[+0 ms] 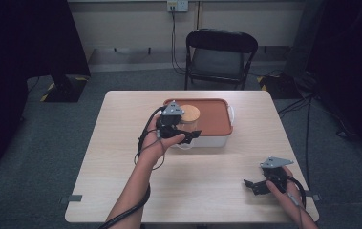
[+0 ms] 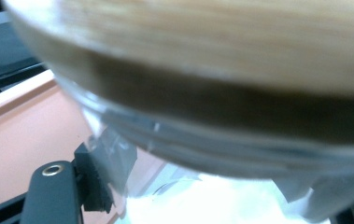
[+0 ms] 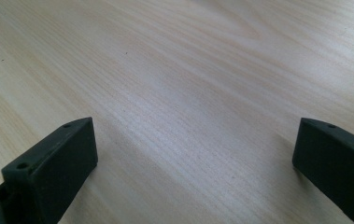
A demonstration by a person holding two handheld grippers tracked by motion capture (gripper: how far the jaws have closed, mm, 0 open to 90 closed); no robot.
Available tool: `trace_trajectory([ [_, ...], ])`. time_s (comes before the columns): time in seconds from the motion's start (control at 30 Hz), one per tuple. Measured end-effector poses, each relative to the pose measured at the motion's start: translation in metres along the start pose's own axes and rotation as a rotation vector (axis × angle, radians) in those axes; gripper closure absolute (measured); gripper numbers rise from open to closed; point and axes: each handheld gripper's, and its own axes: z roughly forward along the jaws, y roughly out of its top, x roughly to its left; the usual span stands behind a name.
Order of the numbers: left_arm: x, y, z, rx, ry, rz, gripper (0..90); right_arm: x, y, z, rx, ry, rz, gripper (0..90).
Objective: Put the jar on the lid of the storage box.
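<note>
High view: left gripper (image 1: 184, 135) clamps glass jar (image 1: 188, 125) beside orange-lidded box (image 1: 214, 117), near table's (image 1: 121, 167) far edge | right gripper (image 1: 255, 185) wide, idle, near right corner | glass: stiff, slippery, breakable; grip body below wooden lid (image 1: 189, 114)

Table (image 1: 121, 157) front and left open; white box (image 1: 207, 139) with jar (image 1: 188, 121) blocks centre rear; right gripper (image 1: 255, 185) near front-right edge.

— What stood behind the light wooden table (image 1: 121, 191)?
— A black folding chair (image 1: 221, 56) stood on grey carpet (image 1: 45, 143), before a pale wall (image 1: 131, 24) with a socket (image 1: 177, 5).
— And the sides?
— Dark curtains (image 1: 21, 38) hung there.
</note>
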Motion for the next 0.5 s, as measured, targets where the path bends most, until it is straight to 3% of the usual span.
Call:
trace_trajectory([
  [0.5,0.005,0.015,0.01,0.002,0.015,0.002,26.3,0.0,0.0,0.0,-0.001,0.0,0.0,0.0],
])
